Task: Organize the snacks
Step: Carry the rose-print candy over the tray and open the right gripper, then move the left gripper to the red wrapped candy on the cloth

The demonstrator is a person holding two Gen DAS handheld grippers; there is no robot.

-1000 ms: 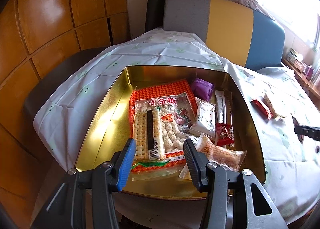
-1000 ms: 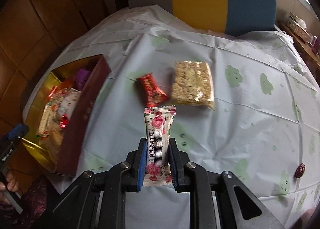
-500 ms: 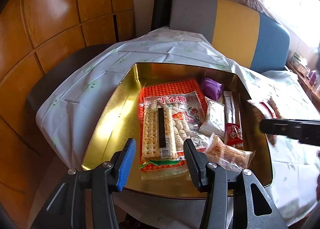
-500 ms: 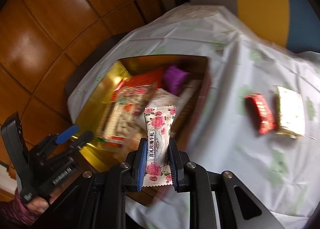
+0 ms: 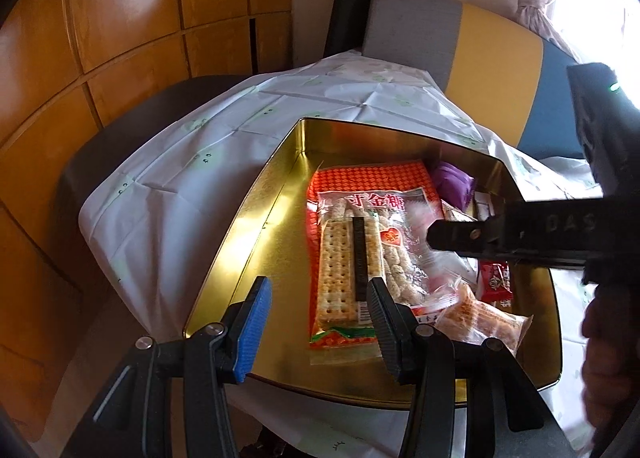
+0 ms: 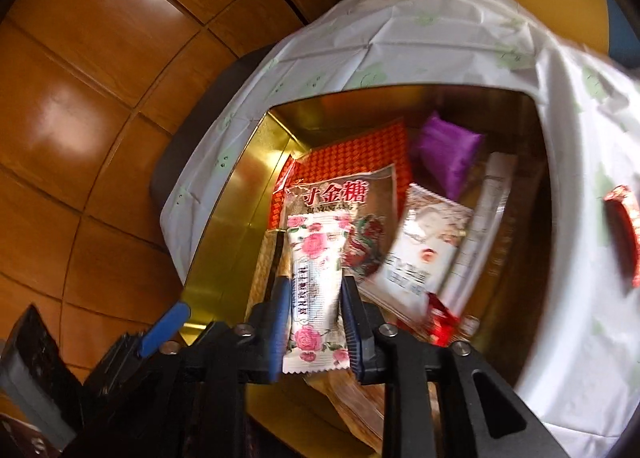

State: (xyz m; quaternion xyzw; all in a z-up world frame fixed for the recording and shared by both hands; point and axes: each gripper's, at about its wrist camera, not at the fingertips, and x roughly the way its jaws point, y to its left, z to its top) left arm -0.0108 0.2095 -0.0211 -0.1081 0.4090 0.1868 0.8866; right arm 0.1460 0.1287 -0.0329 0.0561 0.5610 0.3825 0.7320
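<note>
Snack [image 6: 316, 282] is hanging over the tin [image 6: 224, 226] as the right tool [image 6: 316, 322] is opening, seemingly releasing it; left tool [image 5: 316, 322] is idling half-open, empty.

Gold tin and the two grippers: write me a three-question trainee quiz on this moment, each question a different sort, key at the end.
1. True or false: the rose-print packet lies flat on the tablecloth.
2. Multiple choice: the left gripper holds A) the cracker pack, B) the purple packet, C) nothing.
3. Fill in: the right gripper hangs over the open gold ___.

Key
1. False: it sits between the right gripper's fingers, whose jaws are opening, above the tin.
2. C: its jaws stand apart with nothing between them.
3. tin
</note>
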